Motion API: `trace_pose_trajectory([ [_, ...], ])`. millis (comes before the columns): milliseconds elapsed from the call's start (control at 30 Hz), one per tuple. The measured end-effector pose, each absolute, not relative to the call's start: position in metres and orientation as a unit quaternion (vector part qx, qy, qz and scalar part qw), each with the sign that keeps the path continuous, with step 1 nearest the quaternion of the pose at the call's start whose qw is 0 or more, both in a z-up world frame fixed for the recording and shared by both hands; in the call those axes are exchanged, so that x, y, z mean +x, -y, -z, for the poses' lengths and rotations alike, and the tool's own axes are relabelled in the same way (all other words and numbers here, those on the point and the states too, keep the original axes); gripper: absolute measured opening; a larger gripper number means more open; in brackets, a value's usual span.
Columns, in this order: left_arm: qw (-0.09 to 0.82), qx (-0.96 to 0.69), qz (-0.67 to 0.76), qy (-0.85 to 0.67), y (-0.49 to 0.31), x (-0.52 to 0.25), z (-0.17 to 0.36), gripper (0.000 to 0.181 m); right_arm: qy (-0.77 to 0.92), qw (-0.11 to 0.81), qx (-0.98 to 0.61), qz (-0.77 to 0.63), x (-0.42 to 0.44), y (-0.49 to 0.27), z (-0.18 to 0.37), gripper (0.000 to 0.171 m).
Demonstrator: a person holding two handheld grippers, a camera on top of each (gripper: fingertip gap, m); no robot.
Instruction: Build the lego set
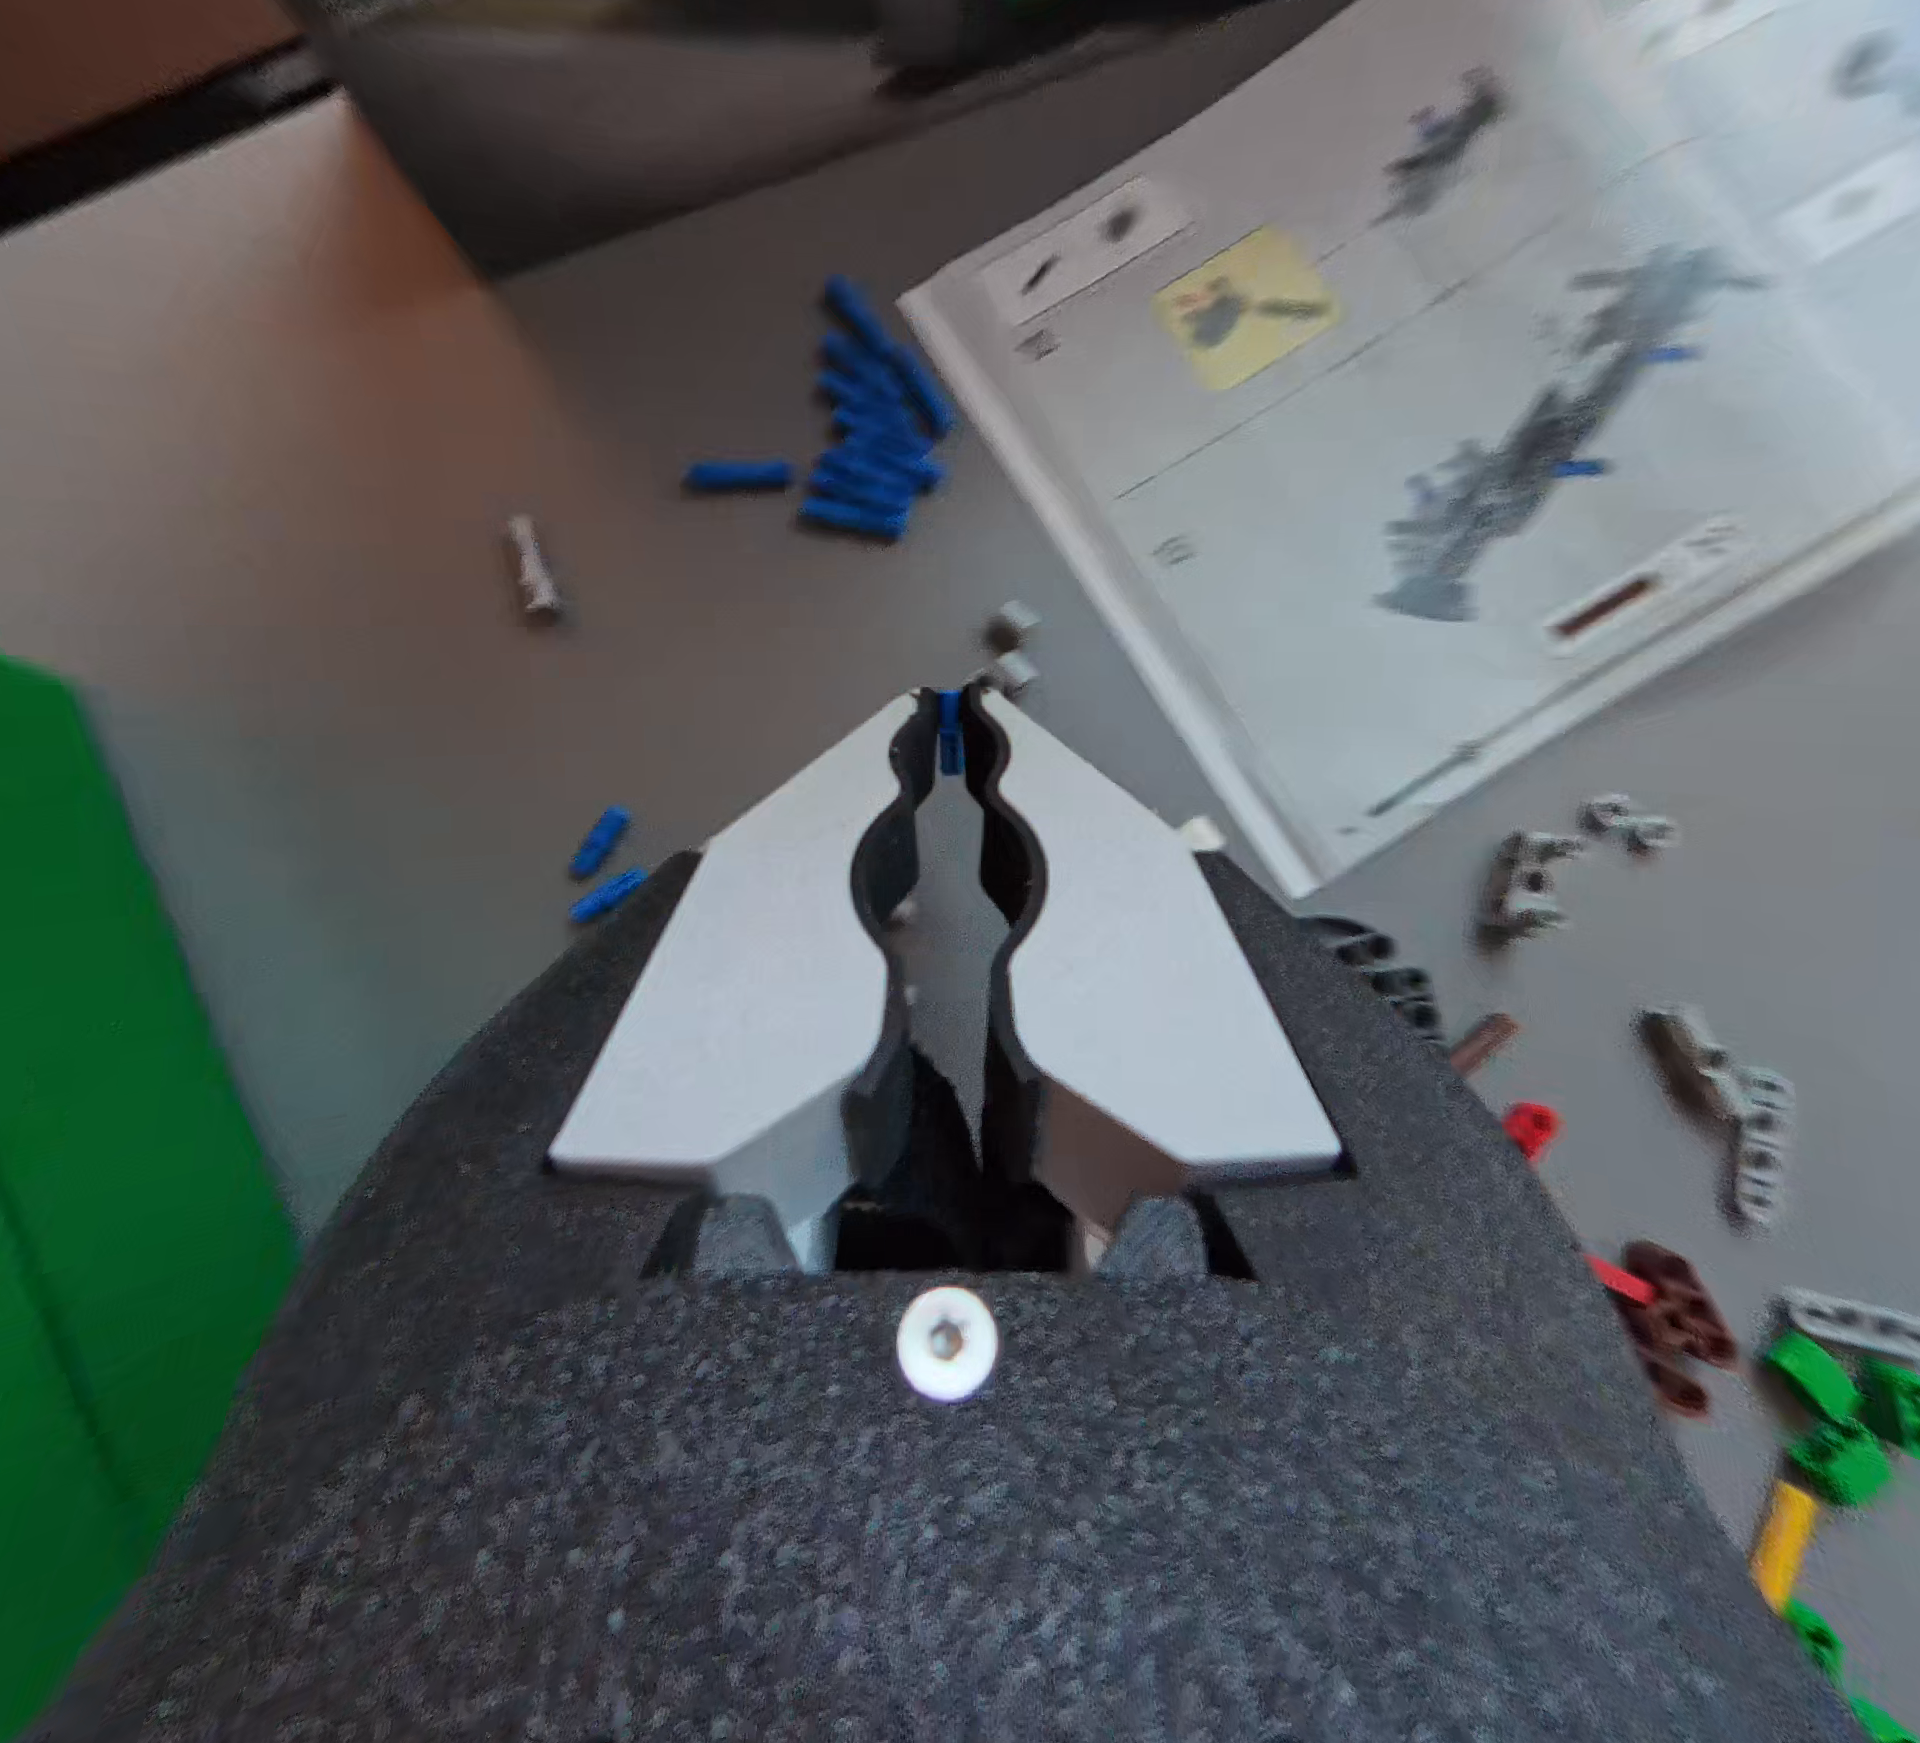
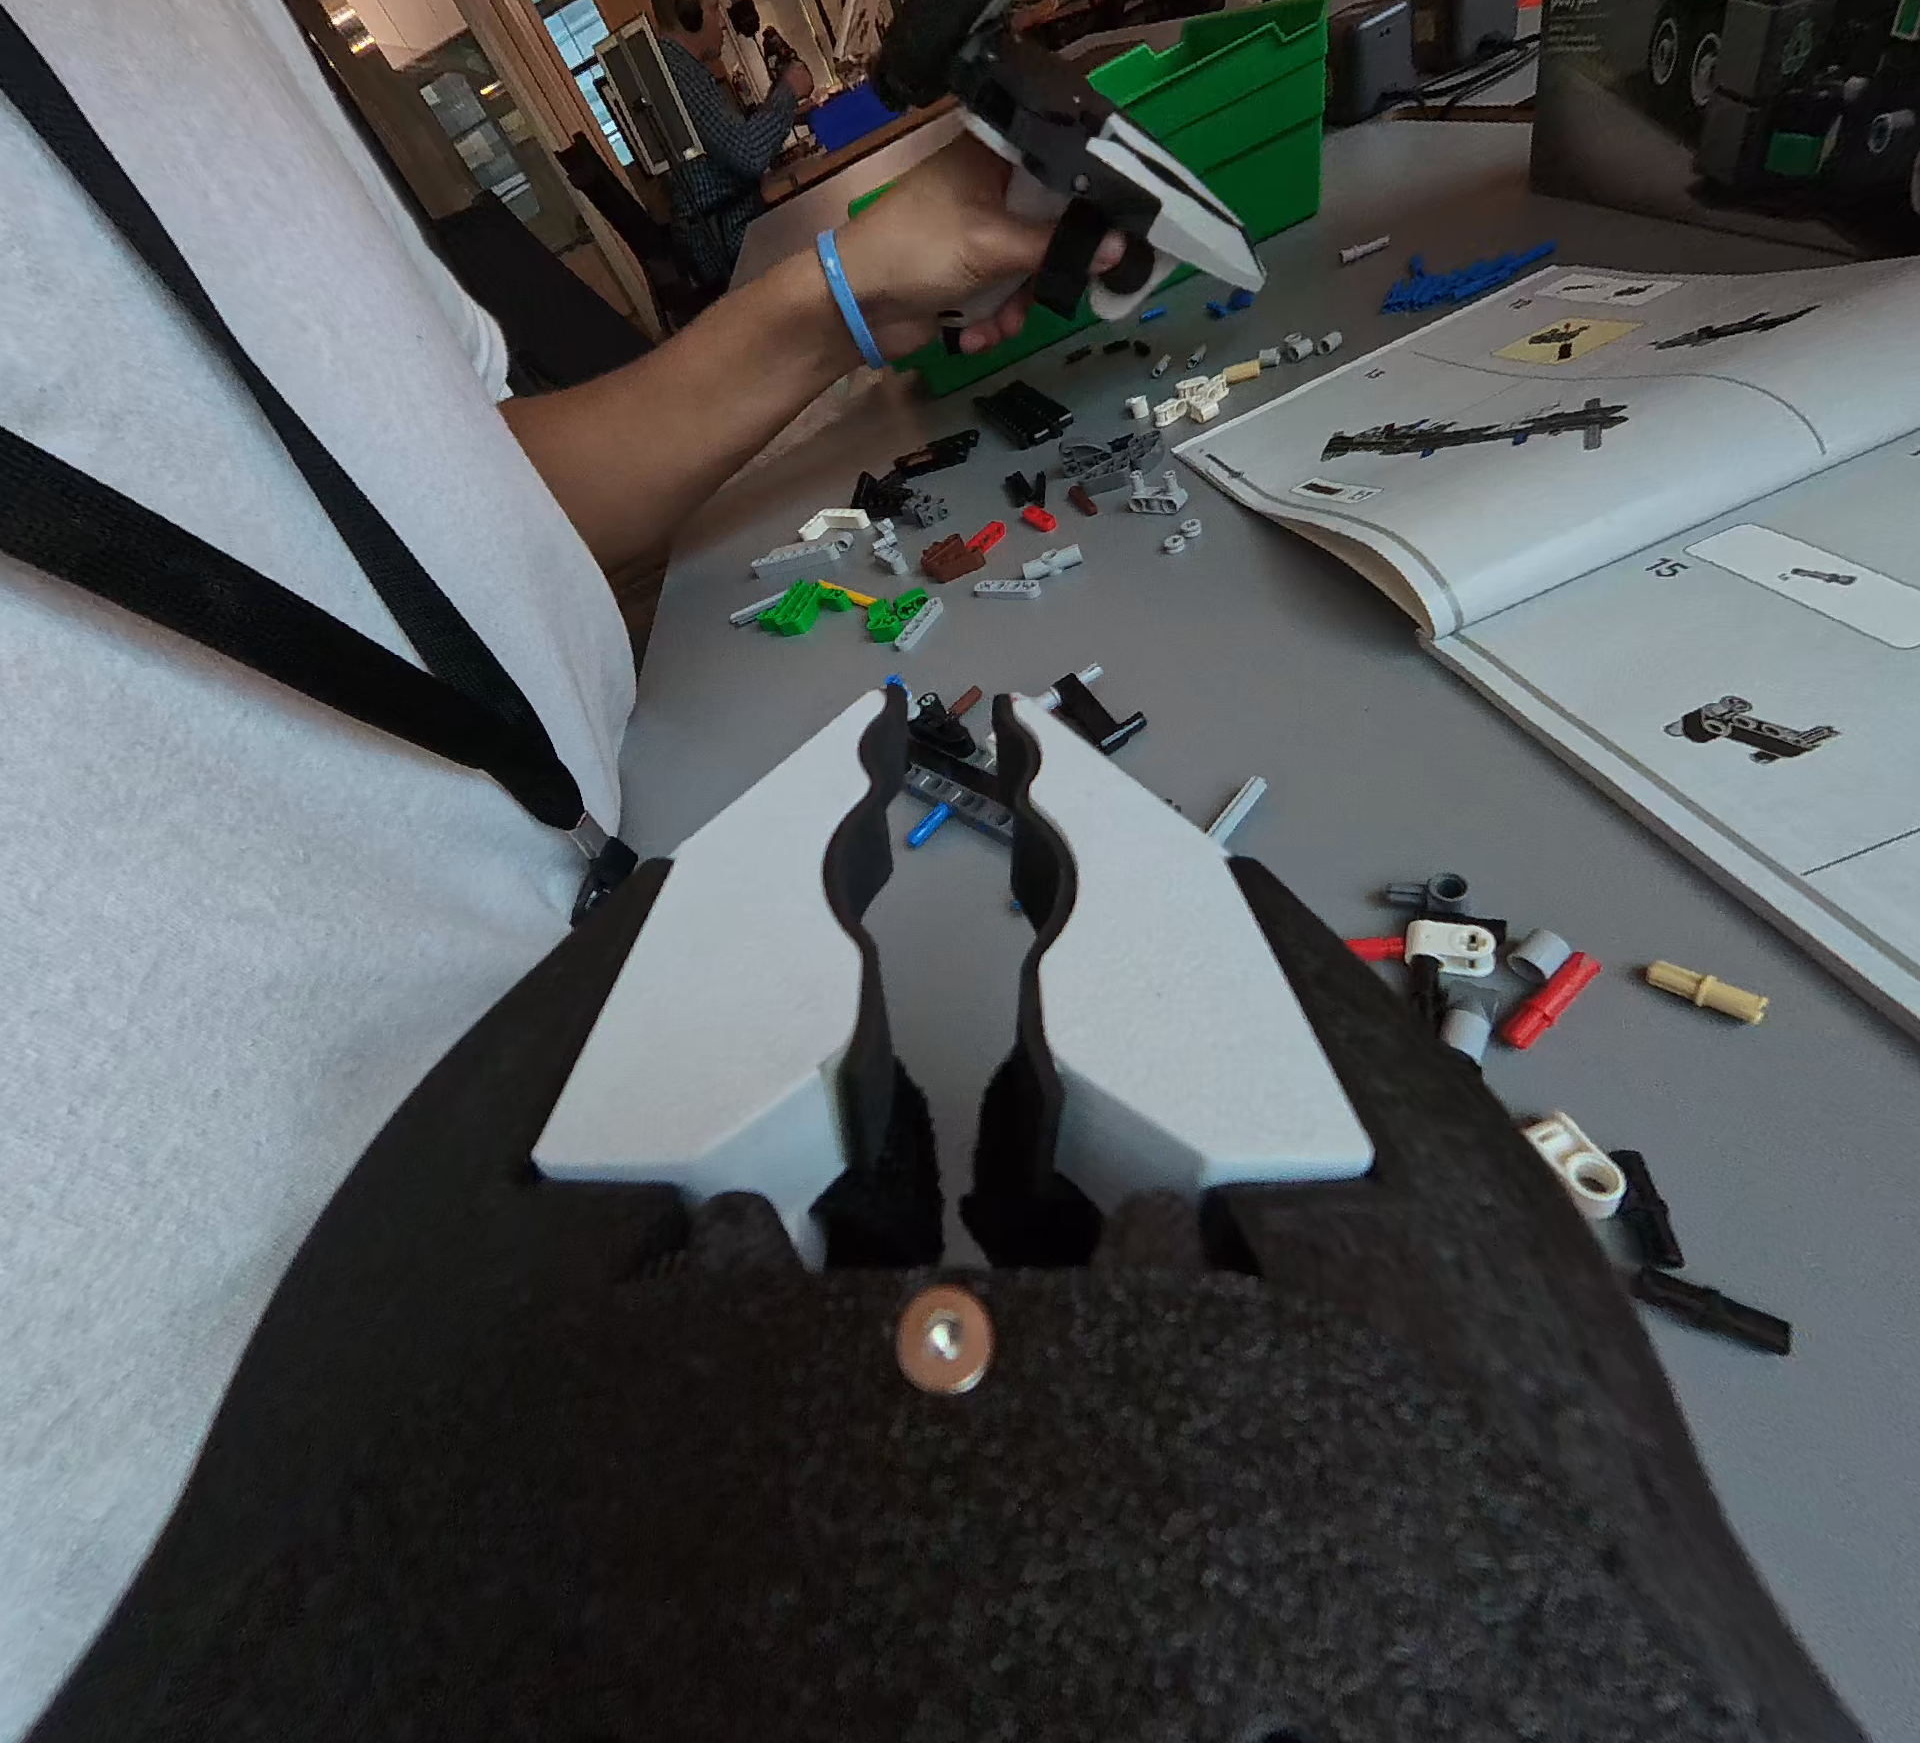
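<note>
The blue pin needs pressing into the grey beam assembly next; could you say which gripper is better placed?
Left: the left gripper already pinches the blue pin, while the right gripper sits open around the grey beam assembly.

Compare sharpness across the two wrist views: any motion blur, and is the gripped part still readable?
Left wrist view: heavy motion blur on the instruction booklet, box and loose pieces; the left gripper and its blue pin stay crisp. Right wrist view: sharp across the table, with strong wide-angle bending at the edges; right gripper open and in focus.
</note>
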State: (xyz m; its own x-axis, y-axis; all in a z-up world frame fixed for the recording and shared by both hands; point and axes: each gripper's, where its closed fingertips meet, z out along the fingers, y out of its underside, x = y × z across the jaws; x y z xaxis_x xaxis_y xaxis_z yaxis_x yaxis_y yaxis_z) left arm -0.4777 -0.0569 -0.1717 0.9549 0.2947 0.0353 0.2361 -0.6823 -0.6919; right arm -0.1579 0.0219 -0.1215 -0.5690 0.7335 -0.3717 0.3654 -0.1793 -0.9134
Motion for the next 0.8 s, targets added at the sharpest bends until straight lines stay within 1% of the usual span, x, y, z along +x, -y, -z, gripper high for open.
trace_pose_trajectory([
  [33, 0.41, -0.904, -0.019, 0.119, 0.048, -0.461, 0.157, 0.003, 0.622, 0.147, -0.439, -0.632, -0.159, -0.022, 0.119, 0.012],
  [133, 0.512, -0.856, 0.057, 0.037, 0.024, -0.398, 0.115, 0.002, 0.613, 0.153, -0.435, -0.641, -0.168, -0.021, 0.109, 0.013],
  [200, 0.555, -0.821, 0.132, 0.008, 0.014, -0.353, 0.094, 0.002, 0.609, 0.172, -0.438, -0.638, -0.183, -0.022, 0.1, 0.014],
  [267, 0.588, -0.776, 0.227, 0.007, 0.008, -0.315, 0.072, 0.002, 0.621, 0.21, -0.433, -0.619, -0.201, -0.022, 0.092, 0.019],
  [333, 0.599, -0.748, 0.287, -0.006, 0.005, -0.283, 0.06, 0.002, 0.645, 0.271, -0.418, -0.579, -0.219, -0.021, 0.086, 0.019],
  [400, 0.6, -0.749, 0.279, -0.041, 0.003, -0.261, 0.06, 0.002, 0.649, 0.301, -0.39, -0.58, -0.228, -0.01, 0.074, 0.019],
  [467, 0.601, -0.751, 0.262, -0.079, 0.004, -0.244, 0.062, 0.002, 0.642, 0.285, -0.373, -0.607, -0.232, 0.0, 0.066, 0.018],
  [567, 0.609, -0.737, 0.283, -0.075, 0.002, -0.231, 0.055, 0.002, 0.624, 0.23, -0.376, -0.645, -0.231, 0.006, 0.063, 0.021],
  [633, 0.613, -0.729, 0.301, -0.051, -0.001, -0.229, 0.051, 0.002, 0.613, 0.254, -0.378, -0.646, -0.232, 0.003, 0.06, 0.021],
  [700, 0.614, -0.722, 0.314, -0.055, -0.001, -0.221, 0.051, 0.002, 0.607, 0.285, -0.373, -0.641, -0.23, 0.002, 0.055, 0.017],
  [800, 0.614, -0.712, 0.335, -0.057, 0.001, -0.215, 0.052, 0.002, 0.607, 0.266, -0.369, -0.652, -0.223, 0.005, 0.055, 0.013],
])
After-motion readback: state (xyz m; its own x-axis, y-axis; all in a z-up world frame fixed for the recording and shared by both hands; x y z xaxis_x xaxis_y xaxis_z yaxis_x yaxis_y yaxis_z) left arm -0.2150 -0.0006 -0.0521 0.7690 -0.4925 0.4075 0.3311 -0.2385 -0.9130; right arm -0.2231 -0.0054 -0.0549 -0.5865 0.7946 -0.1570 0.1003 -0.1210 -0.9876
